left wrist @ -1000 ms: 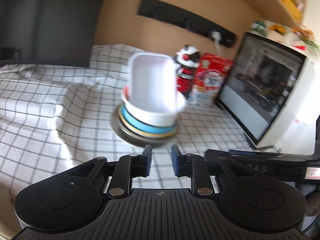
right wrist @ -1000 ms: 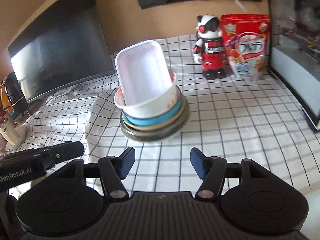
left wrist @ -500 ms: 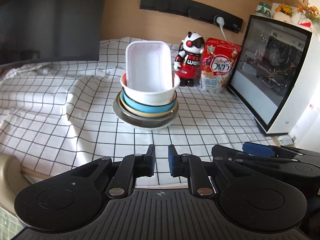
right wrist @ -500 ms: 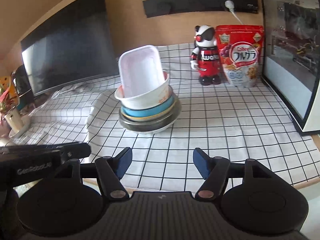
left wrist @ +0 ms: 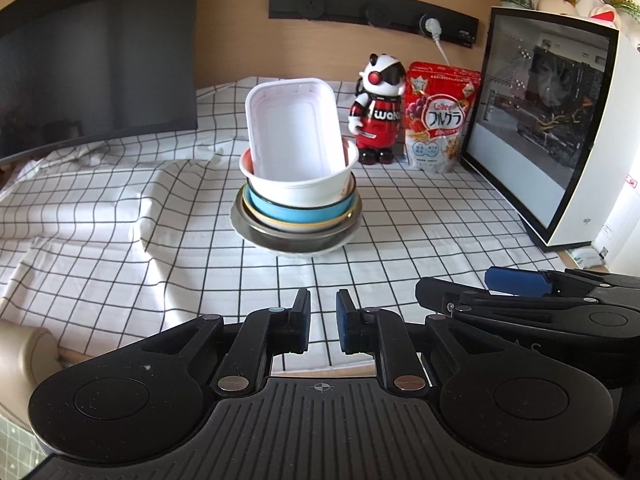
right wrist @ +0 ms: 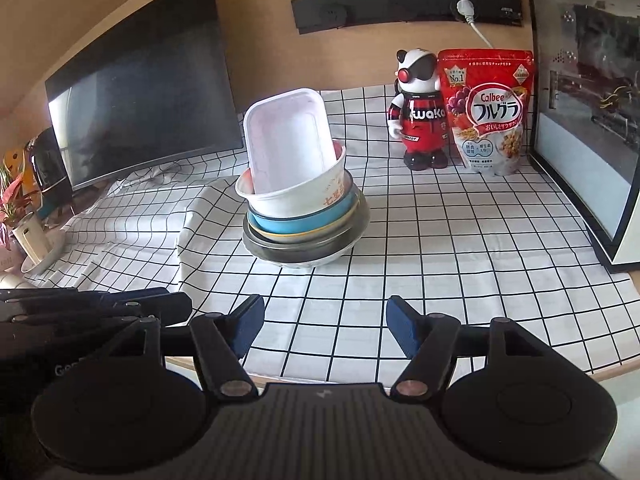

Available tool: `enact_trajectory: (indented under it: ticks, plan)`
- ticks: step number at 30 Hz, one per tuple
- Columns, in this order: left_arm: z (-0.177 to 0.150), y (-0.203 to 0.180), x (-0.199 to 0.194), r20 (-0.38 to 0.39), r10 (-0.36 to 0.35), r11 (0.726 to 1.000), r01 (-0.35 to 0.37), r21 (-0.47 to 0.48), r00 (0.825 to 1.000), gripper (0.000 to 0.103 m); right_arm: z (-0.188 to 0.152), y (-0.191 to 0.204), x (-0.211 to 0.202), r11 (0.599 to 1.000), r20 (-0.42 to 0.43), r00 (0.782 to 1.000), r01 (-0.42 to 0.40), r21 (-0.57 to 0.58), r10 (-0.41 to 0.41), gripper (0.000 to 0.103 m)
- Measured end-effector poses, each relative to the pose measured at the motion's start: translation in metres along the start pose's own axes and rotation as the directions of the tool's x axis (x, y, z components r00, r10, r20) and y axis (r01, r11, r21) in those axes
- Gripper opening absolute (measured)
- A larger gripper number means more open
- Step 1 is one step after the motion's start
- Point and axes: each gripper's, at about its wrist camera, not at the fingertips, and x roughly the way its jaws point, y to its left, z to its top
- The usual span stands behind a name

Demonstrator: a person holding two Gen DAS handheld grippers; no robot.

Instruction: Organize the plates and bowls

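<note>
- Left gripper (left wrist: 322, 326) has its 2 blue-padded jaws drawn to a narrow slit, holding nothing, above the checked cloth (left wrist: 120, 240).
- Right gripper (right wrist: 325, 330) stands wide, also empty.
- Stack of bowls and plates (right wrist: 302, 228) sits at 12 o'clock from both, well apart.
- White rectangular tray (left wrist: 294, 128) leans tilted inside the top white bowl (left wrist: 304, 188).

One nested stack stands mid-surface, well back from the near edge: a steel bowl (left wrist: 298, 242) lowest, then a yellow-rimmed plate (left wrist: 280, 224), a blue bowl (left wrist: 296, 212) and a white printed bowl (left wrist: 304, 188). A white rectangular tray (left wrist: 294, 128) leans upright inside the top bowl.
</note>
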Motion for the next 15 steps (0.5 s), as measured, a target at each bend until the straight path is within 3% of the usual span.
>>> enact_trajectory:
  ticks: [15]
  plan:
    - [-0.0012,0.0025,0.0032,-0.021,0.006,1.000,-0.006,-0.022,1.000,0.016,-0.0005,0.0032,0.0044,1.000,-0.018,1.000,-0.003,-0.003,0.003,0.068]
